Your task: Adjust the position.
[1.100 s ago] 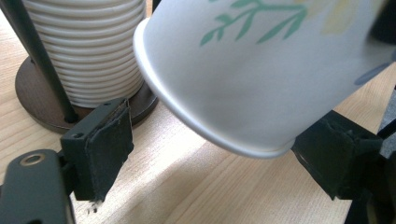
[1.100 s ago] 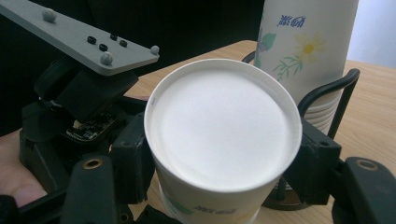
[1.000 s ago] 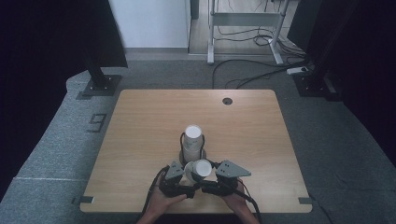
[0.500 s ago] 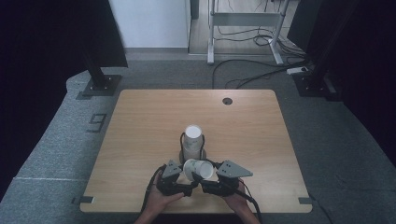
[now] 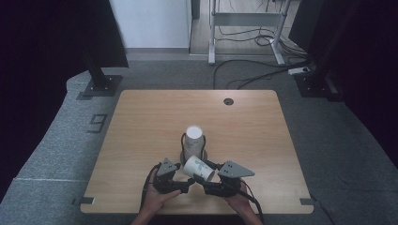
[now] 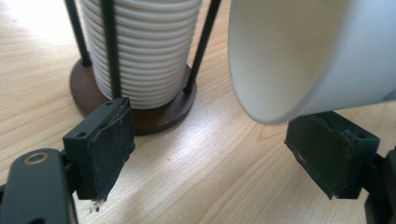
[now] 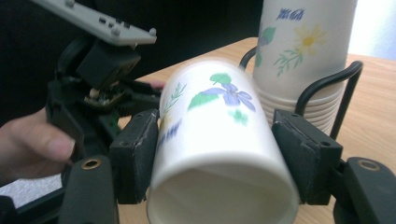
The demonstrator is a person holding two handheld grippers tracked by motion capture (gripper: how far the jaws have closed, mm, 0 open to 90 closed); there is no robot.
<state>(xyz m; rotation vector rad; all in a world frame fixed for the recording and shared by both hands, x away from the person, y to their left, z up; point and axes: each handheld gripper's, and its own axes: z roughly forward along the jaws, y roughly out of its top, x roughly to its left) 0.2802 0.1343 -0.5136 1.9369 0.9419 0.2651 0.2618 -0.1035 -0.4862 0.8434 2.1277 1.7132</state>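
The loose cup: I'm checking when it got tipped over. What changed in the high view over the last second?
The cup went from mouth-up between the grippers to lying tilted, its mouth toward the left gripper. The right gripper stays clamped on its sides. The left gripper's jaws stand open beside the rim, not touching it. The stack in its holder and both hands stayed about where they were.

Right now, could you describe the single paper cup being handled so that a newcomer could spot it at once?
On the wooden table, near the person's edge, stands a wire cup holder with a stack of cups. Just in front of it, the right gripper clamps one flowered paper cup by its sides. Unlike the upright stacked cups, it lies tilted on its side, alone.
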